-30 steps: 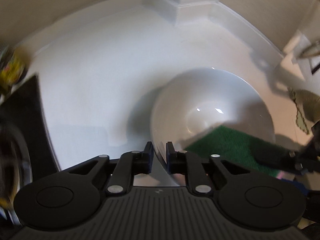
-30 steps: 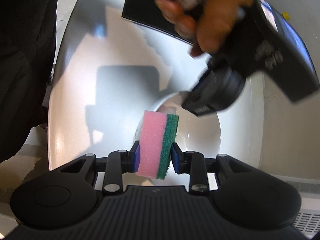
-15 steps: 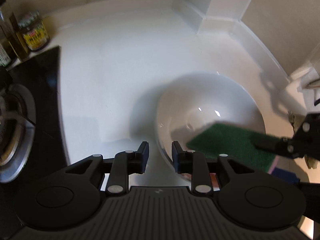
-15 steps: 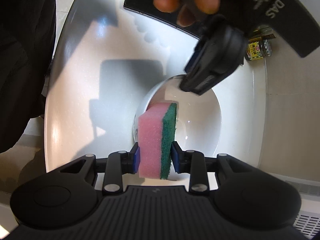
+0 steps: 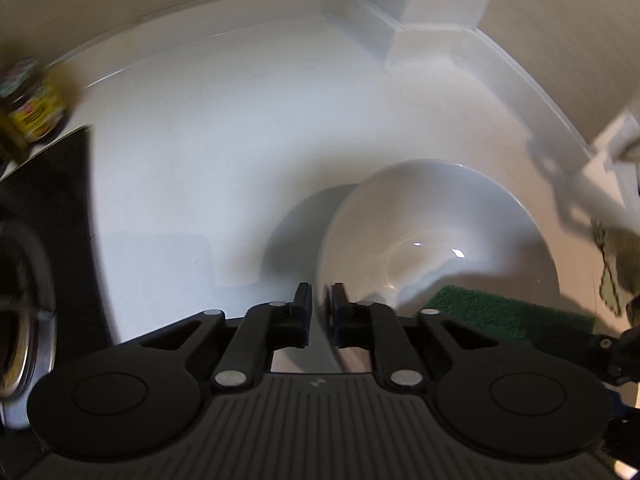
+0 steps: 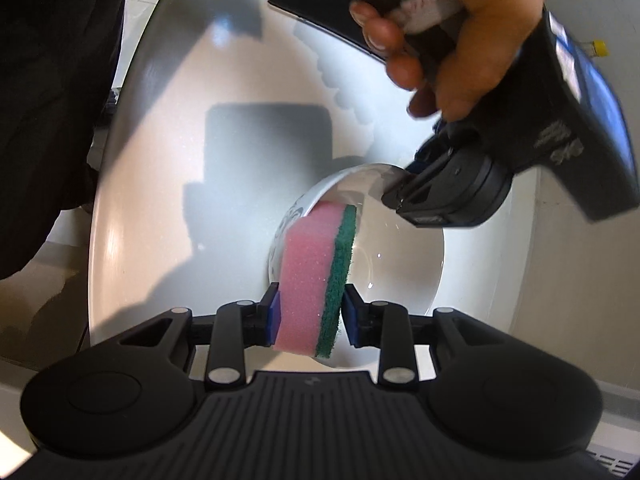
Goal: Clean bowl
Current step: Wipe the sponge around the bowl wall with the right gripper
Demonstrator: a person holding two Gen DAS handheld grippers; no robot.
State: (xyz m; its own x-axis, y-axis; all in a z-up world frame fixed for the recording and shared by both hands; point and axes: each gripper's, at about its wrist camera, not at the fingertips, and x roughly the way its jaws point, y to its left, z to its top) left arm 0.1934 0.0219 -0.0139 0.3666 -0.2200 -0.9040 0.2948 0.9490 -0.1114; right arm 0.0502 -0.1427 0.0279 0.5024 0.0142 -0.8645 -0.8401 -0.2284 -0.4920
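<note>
A white bowl (image 5: 440, 232) stands tilted on the white countertop (image 5: 240, 140). My left gripper (image 5: 321, 312) is shut on its near rim. In the right wrist view the bowl (image 6: 400, 264) lies ahead, with the left gripper (image 6: 404, 184) and the hand holding it at its far rim. My right gripper (image 6: 308, 312) is shut on a pink sponge (image 6: 308, 276) with a green scouring side. The sponge's front end is inside the bowl. Its green side also shows in the left wrist view (image 5: 508, 316).
A black stove top with a burner (image 5: 24, 280) is at the left. A jar with a yellow label (image 5: 32, 116) stands behind it. The counter's raised back edge and a wall corner (image 5: 400, 28) lie beyond. A patterned cloth (image 5: 616, 268) hangs at right.
My left gripper has closed onto the bowl's rim after standing wider half a second ago. The bowl has tipped up. The sponge has pushed deeper into the bowl.
</note>
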